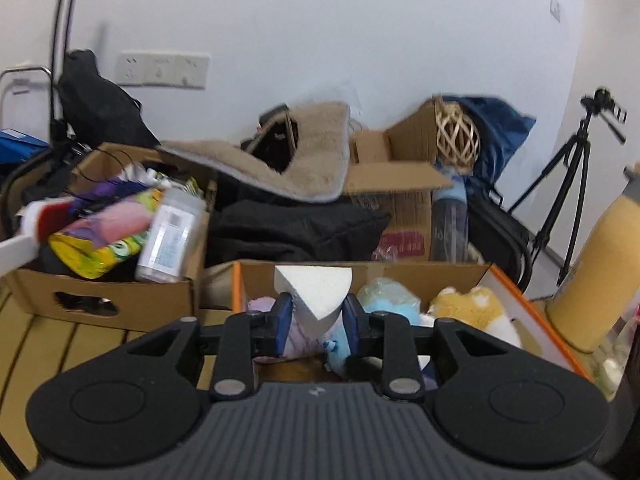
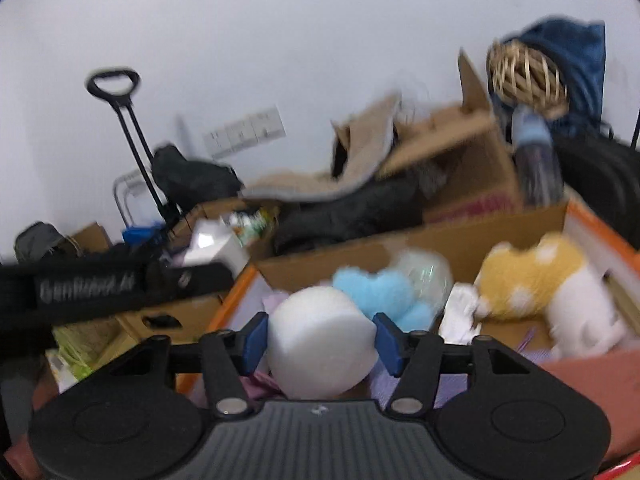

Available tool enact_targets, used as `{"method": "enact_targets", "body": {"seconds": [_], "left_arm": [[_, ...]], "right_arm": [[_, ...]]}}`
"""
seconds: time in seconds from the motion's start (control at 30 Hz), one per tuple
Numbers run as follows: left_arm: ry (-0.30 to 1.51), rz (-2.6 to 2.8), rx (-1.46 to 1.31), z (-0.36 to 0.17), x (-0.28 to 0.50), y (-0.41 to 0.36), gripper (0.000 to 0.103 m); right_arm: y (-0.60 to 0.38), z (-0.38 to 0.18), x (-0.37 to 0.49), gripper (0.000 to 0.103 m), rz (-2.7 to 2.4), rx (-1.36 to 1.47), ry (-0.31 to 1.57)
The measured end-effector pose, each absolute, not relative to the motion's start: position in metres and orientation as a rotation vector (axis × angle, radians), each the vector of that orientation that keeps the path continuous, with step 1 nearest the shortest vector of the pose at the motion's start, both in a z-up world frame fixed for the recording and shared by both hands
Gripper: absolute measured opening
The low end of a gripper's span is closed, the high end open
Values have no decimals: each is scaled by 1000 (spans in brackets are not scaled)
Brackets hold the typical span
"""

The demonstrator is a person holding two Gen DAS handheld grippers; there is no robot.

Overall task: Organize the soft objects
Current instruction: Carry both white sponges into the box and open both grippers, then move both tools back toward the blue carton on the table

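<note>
The orange-edged cardboard box (image 1: 532,312) fills the middle of both wrist views and holds the soft toys: a yellow-and-white plush animal (image 2: 544,292) at about two o'clock from the right claw, a sky-blue fluffy plush (image 2: 376,288) at twelve o'clock just past the right claw's tips, a pale green bagged ball (image 2: 430,270) behind the blue one, and a lilac plush (image 1: 296,340) low in the box under the left claw.

Behind the box, at eleven o'clock in the left wrist view, lies a tan fleece mat (image 1: 316,160) draped over dark cloth. At nine o'clock stands an open brown carton (image 1: 120,304) crammed with bright packets and a clear plastic jar (image 1: 172,236).

The right claw (image 2: 322,338), black with blue pads, has a white foam cylinder (image 2: 320,340) lying on its side between its jaws. The left pad (image 2: 256,338) touches the foam's side; the right pad sits at its other edge, and blur keeps me from telling whether it presses, so I cannot tell if the foam is gripped or let go. The foam hangs over the near left part of the box.

The left claw (image 1: 316,320) is clenched on a white foam wedge (image 1: 316,288), its blue pads (image 1: 284,320) pinching the wedge's lower point. The broad flat face rises at twelve o'clock above the fingertips, over the box's near left corner.
</note>
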State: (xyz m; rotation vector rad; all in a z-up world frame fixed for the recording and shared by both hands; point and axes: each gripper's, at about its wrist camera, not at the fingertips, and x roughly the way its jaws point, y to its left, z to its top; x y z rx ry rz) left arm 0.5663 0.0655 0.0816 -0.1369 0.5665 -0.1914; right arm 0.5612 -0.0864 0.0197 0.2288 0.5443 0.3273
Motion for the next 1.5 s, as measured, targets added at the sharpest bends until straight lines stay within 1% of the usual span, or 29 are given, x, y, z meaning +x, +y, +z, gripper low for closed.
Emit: {"method": "enact_targets", "body": {"seconds": [0.07, 0.13, 0.17, 0.2, 0.23, 0.27, 0.43, 0.63, 0.77, 0.8, 0.87, 0.9, 0.93, 0.97, 1.03, 1.1, 1.17, 1.2, 1.23, 1.4, 1.5], "left_arm": [[574, -193, -108, 74, 570, 61, 29], [587, -199, -105, 68, 571, 61, 30], [596, -200, -110, 65, 571, 61, 34], [605, -203, -114, 63, 570, 62, 44], [614, -205, -115, 61, 568, 63, 49], [617, -200, -112, 62, 567, 64, 51], [583, -176, -123, 88, 545, 78, 52], [488, -157, -76, 147, 490, 85, 59], [412, -149, -36, 183, 438, 85, 66], [396, -147, -25, 189, 425, 83, 70], [371, -136, -7, 196, 394, 81, 71], [363, -129, -5, 197, 379, 80, 75], [355, -123, 1, 195, 360, 78, 78], [342, -117, 13, 192, 338, 76, 84], [285, -113, 55, 182, 286, 68, 88], [234, -118, 81, 170, 237, 60, 99], [205, -137, 65, 157, 191, 52, 101], [204, -150, 57, 150, 170, 49, 102], [205, -153, 56, 145, 153, 46, 102], [195, -93, 64, 122, 84, 35, 103], [238, -99, -7, 108, 54, 37, 103]], "right_arm": [[-79, 11, 565, 62, 337, 195, 570], [-75, 6, 565, 73, 326, 190, 564], [-75, 4, 563, 78, 322, 184, 566], [-75, 4, 562, 79, 331, 170, 569], [-76, 5, 559, 79, 338, 153, 572], [-77, 7, 555, 80, 335, 139, 578], [-97, 32, 532, 82, 332, 100, 563], [-137, 83, 498, 82, 275, 122, 486], [-163, 123, 458, 83, 249, 98, 413], [-169, 131, 448, 83, 244, 93, 400], [-184, 145, 423, 84, 241, 86, 369], [-190, 150, 411, 84, 238, 87, 356], [-196, 154, 397, 84, 232, 86, 342], [-201, 156, 384, 85, 227, 83, 332], [-213, 155, 347, 85, 225, 65, 309], [-220, 149, 310, 86, 241, 37, 300], [-226, 140, 270, 88, 265, -2, 295], [-229, 135, 252, 92, 274, -16, 293], [-230, 131, 235, 93, 285, -41, 296], [-233, 113, 157, 94, 305, -102, 307], [-237, 101, 113, 96, 300, -89, 298]]}}
